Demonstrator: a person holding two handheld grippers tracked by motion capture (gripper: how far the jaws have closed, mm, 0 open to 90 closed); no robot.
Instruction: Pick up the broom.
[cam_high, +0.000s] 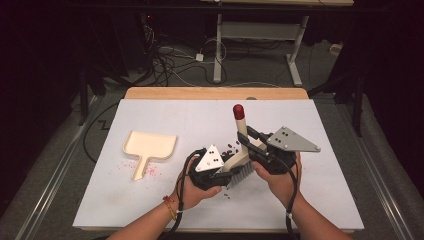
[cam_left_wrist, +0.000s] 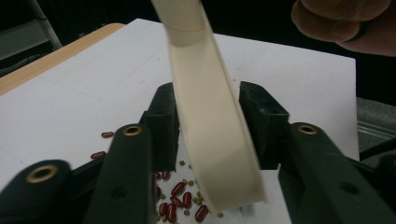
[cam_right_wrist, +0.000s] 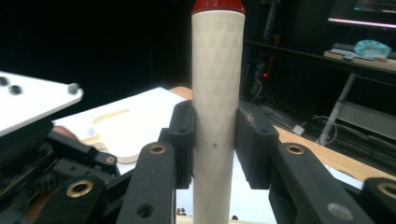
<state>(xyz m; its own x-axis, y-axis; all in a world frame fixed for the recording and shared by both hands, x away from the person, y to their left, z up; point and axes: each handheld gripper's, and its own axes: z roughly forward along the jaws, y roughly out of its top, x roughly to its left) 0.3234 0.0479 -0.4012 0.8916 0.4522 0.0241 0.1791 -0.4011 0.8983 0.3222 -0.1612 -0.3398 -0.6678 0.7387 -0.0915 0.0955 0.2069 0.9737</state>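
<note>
Item: my right gripper (cam_right_wrist: 215, 140). Jaws clamped on the handle (cam_right_wrist: 218, 93) of the brush (cam_high: 240, 150), one pad on each side, no gap showing. The handle stands upright between them, its red cap (cam_high: 238, 111) at the top.

Item: my left gripper (cam_left_wrist: 209, 126). No earlier picture to compare. Jaws drawn in on the brush's cream head (cam_left_wrist: 210, 121), one pad pressing each flat side. The head runs tilted through the grip, and its lower end hangs just over the beans. In the high view this gripper (cam_high: 220, 172) sits at the brush's dark bristles (cam_high: 241, 175).

Item: red beans (cam_left_wrist: 180, 198) with smaller green ones among them. Loose on the white board under and just beside my left jaws; a few more lie apart to the left.

Item: dustpan (cam_high: 149, 146). Flat on the board, well to the left of both grippers, handle pointing toward me. Pinkish specks lie beside its handle.

Item: white board (cam_high: 320, 190). Bare surface to the right of my right hand and along the far side, where a wooden strip (cam_high: 215, 93) borders it. The near edge lies close under my forearms.
</note>
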